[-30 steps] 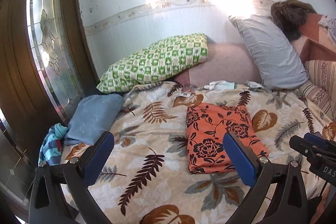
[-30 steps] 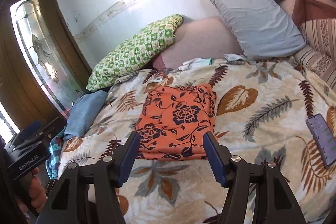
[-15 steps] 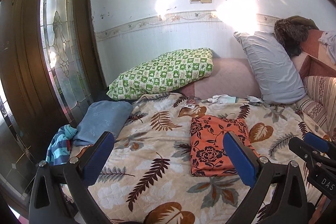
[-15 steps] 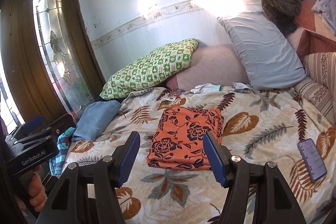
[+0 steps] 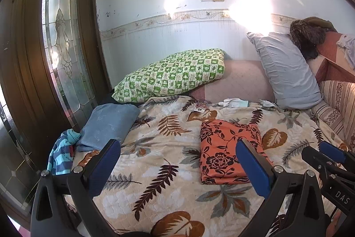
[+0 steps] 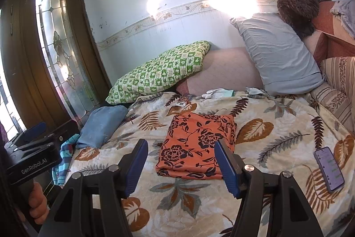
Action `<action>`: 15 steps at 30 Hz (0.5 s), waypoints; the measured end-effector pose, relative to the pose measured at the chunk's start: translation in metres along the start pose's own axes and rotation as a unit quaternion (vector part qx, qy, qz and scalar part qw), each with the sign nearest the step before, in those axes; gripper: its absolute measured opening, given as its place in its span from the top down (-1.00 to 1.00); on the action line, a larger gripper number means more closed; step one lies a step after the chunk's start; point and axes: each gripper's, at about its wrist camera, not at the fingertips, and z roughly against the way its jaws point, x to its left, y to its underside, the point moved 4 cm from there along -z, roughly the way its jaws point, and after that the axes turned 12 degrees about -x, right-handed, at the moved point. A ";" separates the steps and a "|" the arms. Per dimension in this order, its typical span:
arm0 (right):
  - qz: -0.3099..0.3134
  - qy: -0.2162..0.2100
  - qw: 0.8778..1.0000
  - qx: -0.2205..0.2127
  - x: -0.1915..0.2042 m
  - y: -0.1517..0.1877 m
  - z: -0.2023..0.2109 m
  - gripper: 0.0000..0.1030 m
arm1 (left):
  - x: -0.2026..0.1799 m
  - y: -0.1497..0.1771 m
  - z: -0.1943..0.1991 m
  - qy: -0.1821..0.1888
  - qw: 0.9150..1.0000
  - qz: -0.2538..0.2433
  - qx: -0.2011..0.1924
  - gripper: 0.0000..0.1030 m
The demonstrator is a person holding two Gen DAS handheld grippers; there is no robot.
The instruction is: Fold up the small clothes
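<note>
Blue rubber pads line both pairs of black jaws at the near edge of each view. The left gripper (image 5: 177, 161) stands wide open with nothing between its pads, and the right gripper (image 6: 180, 162) is also parted and empty. Both hover above the bed (image 6: 277, 132), which is covered by a cream quilted blanket printed with brown and grey leaves.

Just beyond the jaws lies the orange floral-print garment (image 6: 197, 143), already folded into a neat flat rectangle near the middle of the blanket. Neither gripper touches it. To the right, a smartphone with a lit screen (image 6: 329, 169) rests on the blanket, well apart from the garment.

Toward the left edge of the bed sit a crumpled blue-and-teal striped small garment (image 5: 63, 153) and, touching it, a folded light blue cloth (image 5: 108, 123).

Farther back, a green-and-white checked pillow (image 5: 173, 76) and a pale grey pillow (image 5: 286, 72) lean against the white wall.

Judging by the tidy orange rectangle and the idle open jaws, this fold looks finished. The next move is likely to reach left for the striped garment, pinch it by an edge, and spread it flat on open blanket before folding.
</note>
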 end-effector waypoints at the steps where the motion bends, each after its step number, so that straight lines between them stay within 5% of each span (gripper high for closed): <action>1: 0.000 -0.001 1.000 0.002 0.001 0.000 0.000 -0.29 | 0.001 0.000 0.000 -0.001 1.000 0.000 0.000 -1.00; 15: 0.013 -0.002 1.000 0.007 0.013 0.004 0.000 -0.29 | 0.014 -0.001 0.009 -0.006 1.000 0.013 -0.003 -1.00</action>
